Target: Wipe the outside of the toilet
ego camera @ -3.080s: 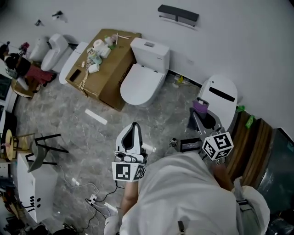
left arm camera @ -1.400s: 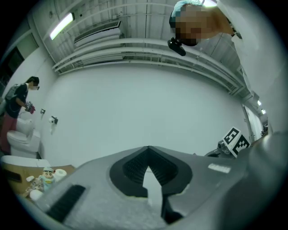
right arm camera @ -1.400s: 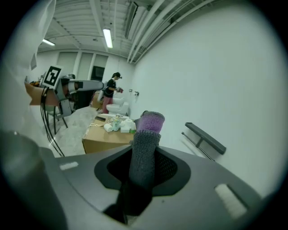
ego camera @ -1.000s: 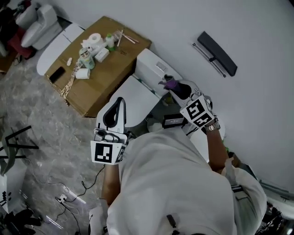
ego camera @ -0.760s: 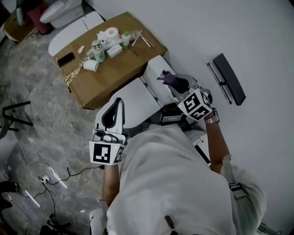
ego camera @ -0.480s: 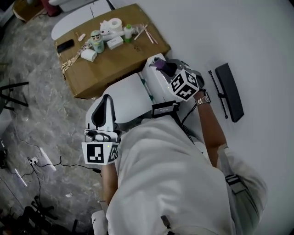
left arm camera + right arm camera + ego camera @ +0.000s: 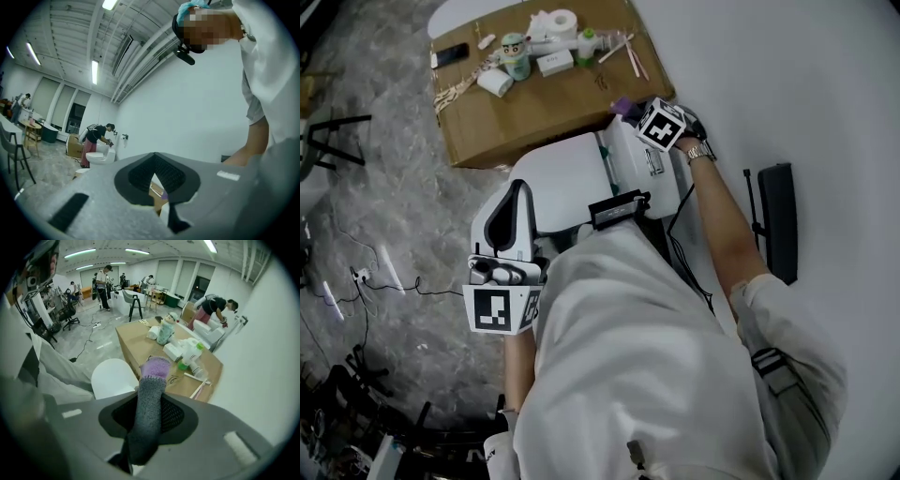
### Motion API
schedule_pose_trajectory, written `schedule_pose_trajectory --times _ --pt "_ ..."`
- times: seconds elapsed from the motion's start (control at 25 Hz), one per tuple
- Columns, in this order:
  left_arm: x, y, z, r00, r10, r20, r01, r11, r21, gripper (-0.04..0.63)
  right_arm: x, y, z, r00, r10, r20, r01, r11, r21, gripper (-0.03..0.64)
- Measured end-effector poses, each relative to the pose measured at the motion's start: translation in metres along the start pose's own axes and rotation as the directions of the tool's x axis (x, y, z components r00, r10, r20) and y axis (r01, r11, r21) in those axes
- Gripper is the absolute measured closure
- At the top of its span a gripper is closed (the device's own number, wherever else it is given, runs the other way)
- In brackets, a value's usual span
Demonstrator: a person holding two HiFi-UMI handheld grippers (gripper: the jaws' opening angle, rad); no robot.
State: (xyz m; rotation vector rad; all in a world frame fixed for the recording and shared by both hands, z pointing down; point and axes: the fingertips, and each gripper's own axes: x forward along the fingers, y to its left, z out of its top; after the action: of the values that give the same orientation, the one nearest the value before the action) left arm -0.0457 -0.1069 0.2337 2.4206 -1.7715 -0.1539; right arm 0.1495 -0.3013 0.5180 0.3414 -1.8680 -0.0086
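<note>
The white toilet [image 7: 562, 178] stands lid down against the wall, its tank [image 7: 639, 164] just behind the lid. My right gripper [image 7: 649, 114] hangs over the far end of the tank, shut on a grey cloth with a purple end [image 7: 623, 105]. In the right gripper view the cloth [image 7: 150, 399] sticks out between the pads of that gripper [image 7: 150, 416], pointing over the toilet lid [image 7: 112, 376]. My left gripper [image 7: 512, 214] hovers at the lid's near edge, jaws together and holding nothing. In the left gripper view its pads meet at the tip of the gripper [image 7: 154, 161].
A cardboard box [image 7: 534, 108] beside the toilet carries a paper roll [image 7: 565, 21], bottles and a phone [image 7: 450, 54]. A black holder [image 7: 778, 220] is fixed on the wall. Cables [image 7: 375, 281] lie on the marble floor. A person [image 7: 96, 140] works at another toilet far off.
My right gripper has carried the cloth from the side of the toilet onto the far end of the tank. The head view has swung round; the left gripper stays by the lid.
</note>
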Motion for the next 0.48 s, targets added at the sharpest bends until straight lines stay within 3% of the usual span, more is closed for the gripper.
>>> schedule_pose_trajectory --times 0.16,0.48 --pt "0.01 0.01 0.001 0.998 0.054 -0.009 -0.054 0.999 0.0 0.591 0.049 -0.013 -0.011 0.995 0.066 -0.081 -0.069 0.997 -0.034 0.509" --pt "0.01 0.018 -0.025 0.988 0.106 -0.111 -0.11 0.993 -0.03 0.591 0.113 -0.026 -0.018 0.98 0.078 -0.185 -0.115 0.974 -0.197 0.509"
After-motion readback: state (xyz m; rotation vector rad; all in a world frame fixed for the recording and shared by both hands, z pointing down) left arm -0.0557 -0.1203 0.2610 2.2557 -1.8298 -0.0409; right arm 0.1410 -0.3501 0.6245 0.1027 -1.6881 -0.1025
